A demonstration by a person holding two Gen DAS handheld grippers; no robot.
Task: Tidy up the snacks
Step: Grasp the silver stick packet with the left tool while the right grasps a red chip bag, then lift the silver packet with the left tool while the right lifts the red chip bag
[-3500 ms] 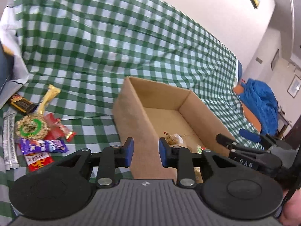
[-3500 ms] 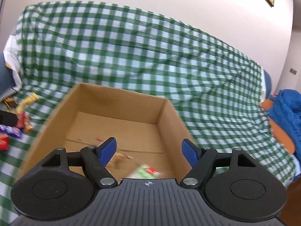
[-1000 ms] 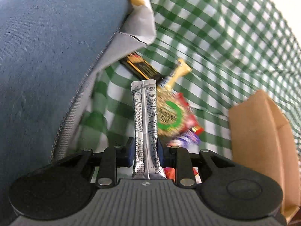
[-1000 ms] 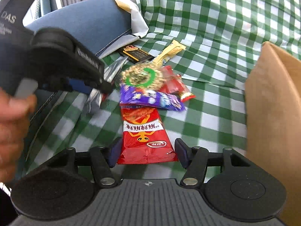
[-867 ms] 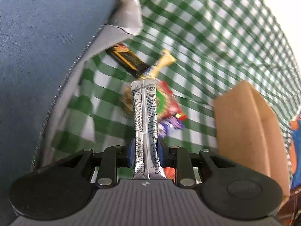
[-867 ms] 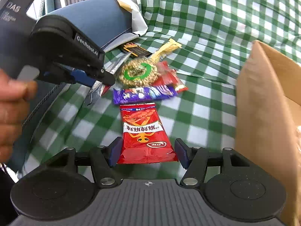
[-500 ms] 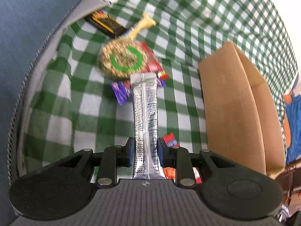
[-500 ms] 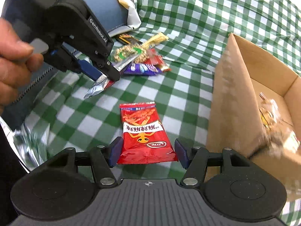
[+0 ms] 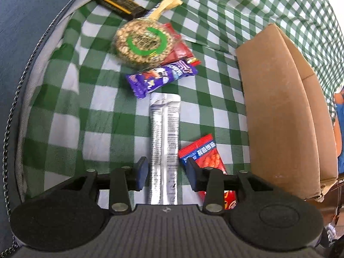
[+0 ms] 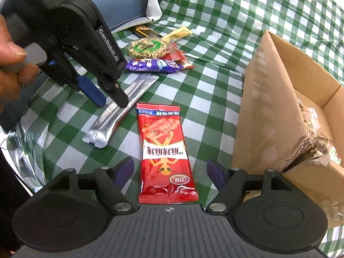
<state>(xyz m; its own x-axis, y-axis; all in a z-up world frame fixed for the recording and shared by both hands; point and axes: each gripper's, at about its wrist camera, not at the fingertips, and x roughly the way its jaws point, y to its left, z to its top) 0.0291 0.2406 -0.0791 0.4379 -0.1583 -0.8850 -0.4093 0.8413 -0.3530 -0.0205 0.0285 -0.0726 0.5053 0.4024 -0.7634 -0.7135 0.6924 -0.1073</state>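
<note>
Snacks lie spread on the green checked cloth (image 10: 215,90). A silver stick pack (image 9: 164,150) lies flat between the parted fingers of the left gripper (image 9: 165,171), and a red snack packet (image 10: 165,150) lies lengthwise between the wide-apart fingers of the right gripper (image 10: 169,171); neither gripper is clamped on anything. The two packs lie just beside each other, near the outer side wall of the cardboard box (image 10: 268,107).

Farther along the cloth sits a small heap: a purple wrapper (image 9: 161,78), a round peanut brittle with a green ring label (image 9: 144,43) partly over some red sachets (image 9: 180,49), a beige twisted wrapper (image 9: 167,6) and a dark bar (image 9: 122,5) against a blue-grey cushion (image 9: 28,21).

Only the right wrist view looks into the box, where a crumpled clear packet (image 10: 311,124) rests inside; the left wrist view shows just the box's outer wall. The right view also shows the hand (image 10: 10,68) holding the left gripper. In the left view the red packet is mostly hidden behind the gripper's right finger. The print on the stick pack is too blurred to read.
</note>
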